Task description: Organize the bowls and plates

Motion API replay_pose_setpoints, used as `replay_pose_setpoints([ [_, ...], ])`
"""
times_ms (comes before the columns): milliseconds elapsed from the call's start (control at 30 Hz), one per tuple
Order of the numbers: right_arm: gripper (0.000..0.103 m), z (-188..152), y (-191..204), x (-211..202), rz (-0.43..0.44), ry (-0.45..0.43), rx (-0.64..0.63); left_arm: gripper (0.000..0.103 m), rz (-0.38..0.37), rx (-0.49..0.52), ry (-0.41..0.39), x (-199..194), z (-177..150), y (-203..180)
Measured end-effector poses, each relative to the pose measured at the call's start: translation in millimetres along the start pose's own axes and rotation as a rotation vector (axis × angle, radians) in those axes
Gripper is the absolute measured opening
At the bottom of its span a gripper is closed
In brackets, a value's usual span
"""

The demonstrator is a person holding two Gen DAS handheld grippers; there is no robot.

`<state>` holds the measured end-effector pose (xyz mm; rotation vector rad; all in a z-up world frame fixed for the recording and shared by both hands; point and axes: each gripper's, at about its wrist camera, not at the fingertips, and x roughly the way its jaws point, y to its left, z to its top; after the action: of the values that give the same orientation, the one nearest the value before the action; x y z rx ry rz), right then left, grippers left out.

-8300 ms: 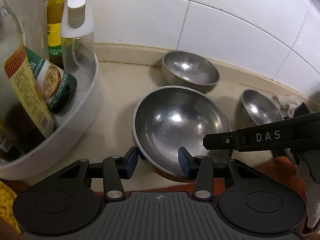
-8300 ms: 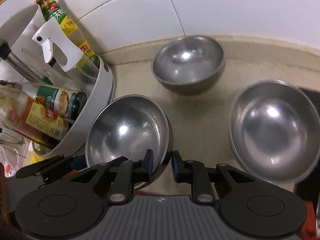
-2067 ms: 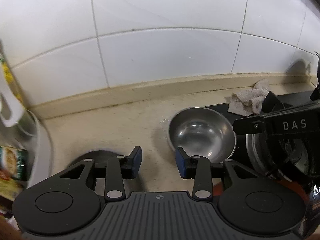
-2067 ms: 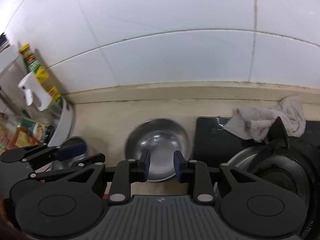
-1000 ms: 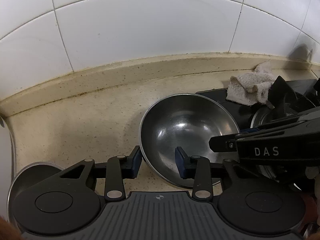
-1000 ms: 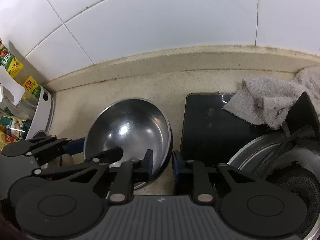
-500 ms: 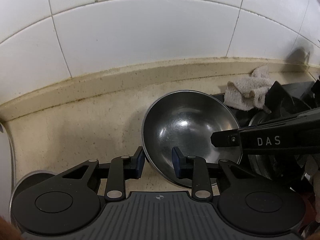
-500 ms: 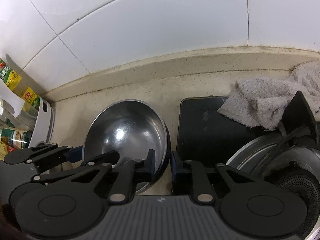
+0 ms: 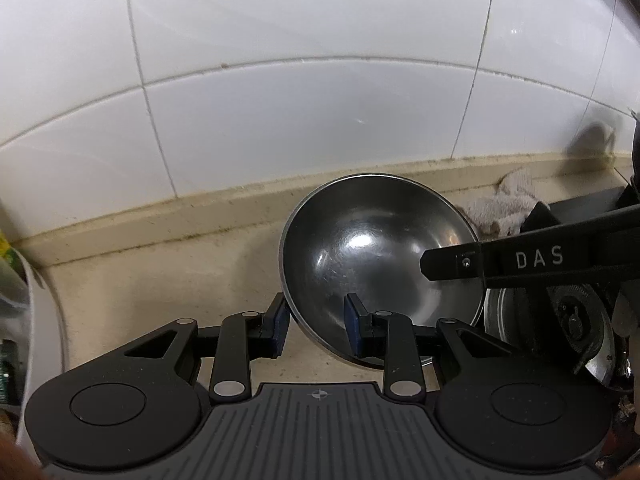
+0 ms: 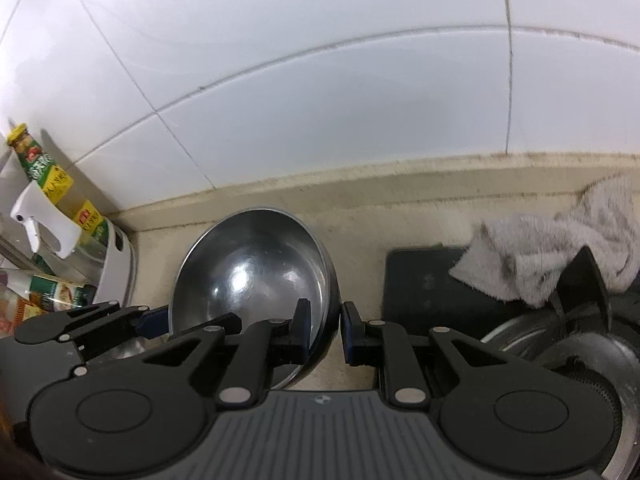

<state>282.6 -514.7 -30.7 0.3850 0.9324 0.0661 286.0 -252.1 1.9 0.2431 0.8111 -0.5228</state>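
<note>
While the left gripper (image 9: 316, 322) and right gripper (image 10: 325, 330) each pinch opposite rims of the steel bowl (image 9: 376, 260) — tilted, lifted off the counter (image 9: 160, 280) — uneven pull could slip it. The stove (image 10: 424, 288) crowds the right; the tiled wall (image 9: 320, 120) stands close behind.

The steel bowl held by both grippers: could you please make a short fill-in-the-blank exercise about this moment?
1. The steel bowl is gripped at its ____ by the left gripper and the right gripper.
2. The grey cloth lies on the black ____.
3. The wall behind the counter is covered with white ____.

Missing words: rim; stove; tiles
</note>
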Motion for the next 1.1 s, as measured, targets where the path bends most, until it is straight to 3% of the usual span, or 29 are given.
replay_pose_setpoints([
  [567, 0.014, 4.2, 79.3, -45.9, 0.088, -0.082, -0.142, 0.037, 0.111, -0.075, -0.128, -88.6, -18.9, 34.5],
  [1100, 0.014, -24.6, 145.2, -40.6, 0.153, -0.025, -0.24, 0.038, 0.197, -0.135, -0.118, -130.1, -59.8, 67.0],
])
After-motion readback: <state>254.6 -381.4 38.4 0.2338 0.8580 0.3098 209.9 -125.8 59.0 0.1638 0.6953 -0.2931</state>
